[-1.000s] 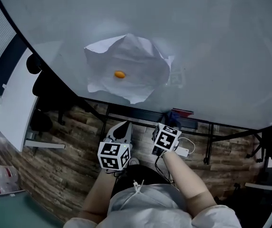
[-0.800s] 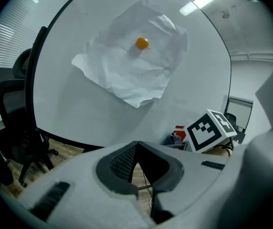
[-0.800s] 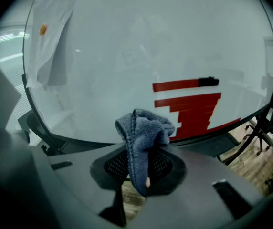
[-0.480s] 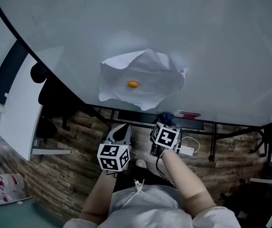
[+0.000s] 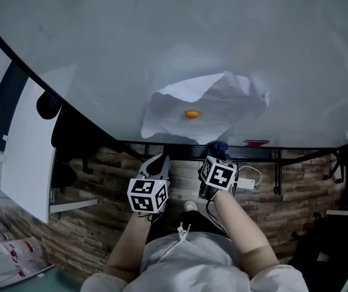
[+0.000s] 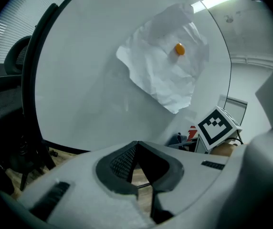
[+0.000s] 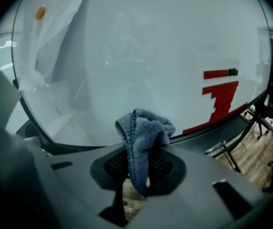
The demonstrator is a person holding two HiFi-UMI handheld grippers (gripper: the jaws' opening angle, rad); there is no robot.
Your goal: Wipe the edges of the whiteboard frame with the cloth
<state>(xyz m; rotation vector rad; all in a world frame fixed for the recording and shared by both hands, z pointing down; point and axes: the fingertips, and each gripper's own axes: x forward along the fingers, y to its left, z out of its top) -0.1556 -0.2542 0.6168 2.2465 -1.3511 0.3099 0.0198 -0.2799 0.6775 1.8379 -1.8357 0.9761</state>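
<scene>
- No legible words, brands or numbers are showing anywhere.
- The whiteboard (image 7: 174, 42) is carrying a red stepped mark (image 7: 220, 92), without letters.
- The left marker cube (image 5: 148, 195) and right marker cube (image 5: 218, 174) are showing only square patterns.

The left forearm (image 5: 127, 243) and right forearm (image 5: 242, 231) rise side by side from the bottom centre of the head view. The left hand-held gripper (image 5: 154, 165) has its jaws together, nothing between them. The right hand-held gripper (image 5: 215, 158) is clamped on a cloth (image 7: 143, 128).
</scene>
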